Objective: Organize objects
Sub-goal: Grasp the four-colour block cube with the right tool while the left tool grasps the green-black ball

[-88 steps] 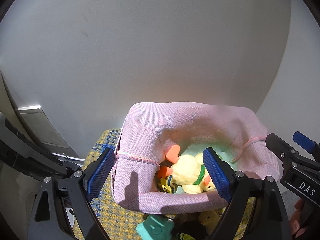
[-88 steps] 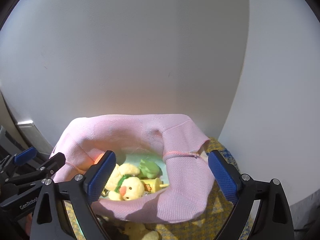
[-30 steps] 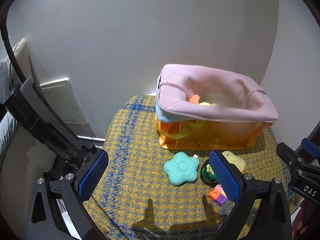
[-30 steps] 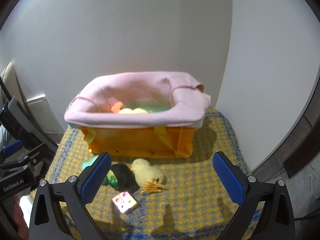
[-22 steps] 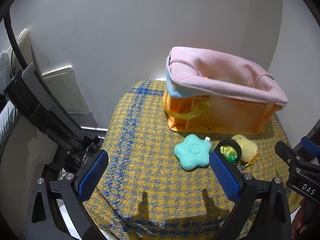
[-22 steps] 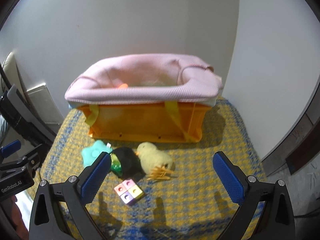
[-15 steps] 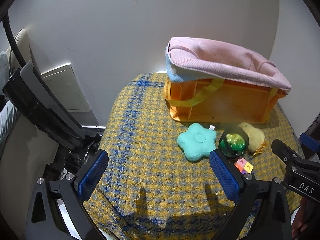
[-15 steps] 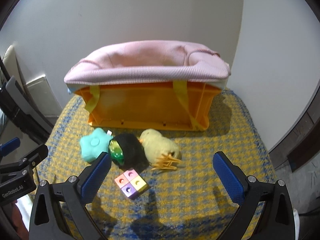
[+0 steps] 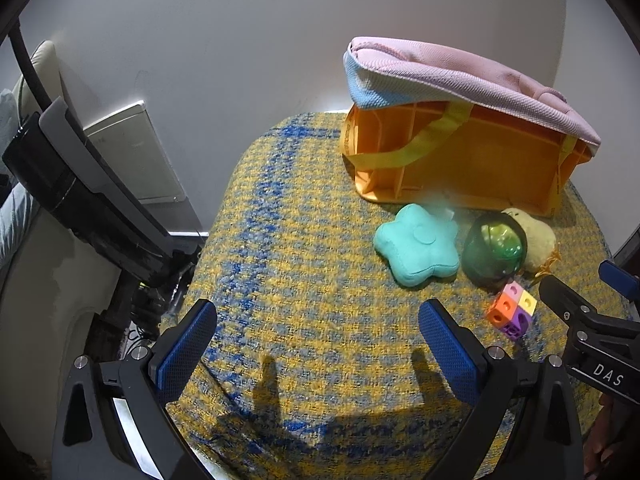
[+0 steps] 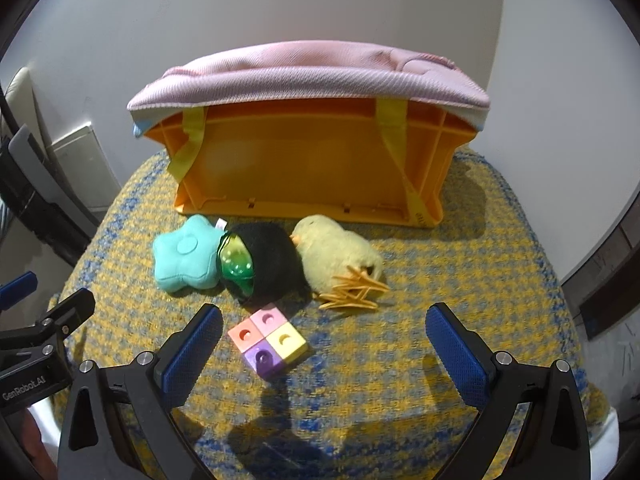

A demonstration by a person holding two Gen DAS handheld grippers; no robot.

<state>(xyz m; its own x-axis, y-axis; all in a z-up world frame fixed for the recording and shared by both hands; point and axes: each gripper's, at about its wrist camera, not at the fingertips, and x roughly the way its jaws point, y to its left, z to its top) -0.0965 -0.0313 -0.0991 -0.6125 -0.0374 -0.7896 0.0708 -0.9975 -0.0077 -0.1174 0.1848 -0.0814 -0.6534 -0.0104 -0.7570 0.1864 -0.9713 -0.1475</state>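
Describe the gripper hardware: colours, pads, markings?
Both are black plastic two-finger frames with silver screws and textured blue pads. The left gripper shows white "GenRobot.AI" lettering in the right wrist view; the right gripper shows "DAS" in the left wrist view.

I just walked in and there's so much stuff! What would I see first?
Probably the big orange crate with a pink cloth liner at the back of the yellow-and-blue woven seat. In front lie a teal star cushion, a yellow plush chick and pastel cube blocks.

Orange bin [image 10: 304, 168], pink-lined; before it teal star [image 10: 186, 258], black-green ball [image 10: 260, 268], chick [image 10: 340, 254], blocks [image 10: 269, 342].
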